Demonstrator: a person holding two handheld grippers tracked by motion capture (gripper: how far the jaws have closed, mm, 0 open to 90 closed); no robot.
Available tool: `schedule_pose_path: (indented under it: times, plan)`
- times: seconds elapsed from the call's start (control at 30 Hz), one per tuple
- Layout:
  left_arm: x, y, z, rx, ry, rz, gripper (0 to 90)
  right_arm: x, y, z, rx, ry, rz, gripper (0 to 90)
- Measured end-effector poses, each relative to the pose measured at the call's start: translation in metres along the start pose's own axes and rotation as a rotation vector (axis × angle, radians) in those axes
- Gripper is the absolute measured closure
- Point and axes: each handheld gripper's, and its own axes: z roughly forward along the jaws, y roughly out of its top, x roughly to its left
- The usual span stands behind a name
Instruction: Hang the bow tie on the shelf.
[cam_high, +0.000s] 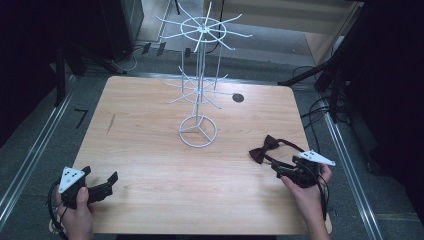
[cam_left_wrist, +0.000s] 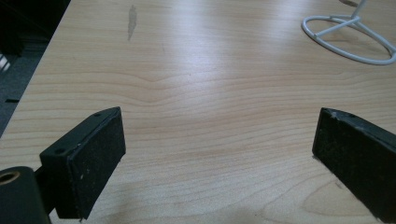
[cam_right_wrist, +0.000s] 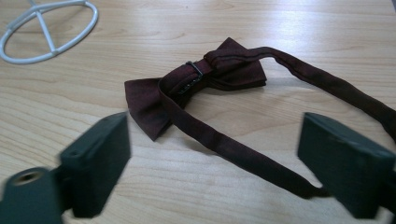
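Observation:
A dark red bow tie (cam_high: 264, 148) with a long strap lies flat on the wooden table (cam_high: 150, 150), right of the white wire rack (cam_high: 199, 75). In the right gripper view the bow tie (cam_right_wrist: 196, 88) sits just ahead, its strap (cam_right_wrist: 243, 154) running across the gap between the jaws without being pinched. My right gripper (cam_high: 280, 170) (cam_right_wrist: 215, 163) is open, low over the table at the front right. My left gripper (cam_high: 111, 181) (cam_left_wrist: 219, 158) rests near the front left corner, jaws wide open over bare wood.
The rack's round wire base (cam_high: 198, 131) (cam_left_wrist: 350, 39) (cam_right_wrist: 46, 30) stands mid-table, with hooked arms spreading at two levels above. A small dark round mark (cam_high: 238, 98) sits at the back right. Cables (cam_high: 320, 110) and dark stands (cam_high: 320, 70) surround the table.

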Motion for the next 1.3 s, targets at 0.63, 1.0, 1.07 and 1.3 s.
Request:
schedule_pose_path:
  times: [0.63, 1.0, 1.07, 1.3]
  plan:
    - [0.001, 0.0, 0.0, -0.004, -0.001, -0.002, 2.9, 0.018, 0.001, 0.038, 0.127, 0.039, -0.074, 71.7]
    - [0.001, 0.0, 0.0, -0.006, -0.002, -0.006, 3.0, 0.042, 0.006, 0.039, 0.059, 0.201, -0.081, 68.0]
    - [0.001, 0.0, 0.0, -0.006, -0.002, -0.006, 2.9, 0.04, 0.01, 0.034, 0.019, 0.23, -0.059, 53.9]
    - [0.001, 0.0, 0.0, -0.005, -0.003, -0.005, 2.9, -0.002, 0.013, 0.023, -0.033, 0.043, 0.077, 43.8]
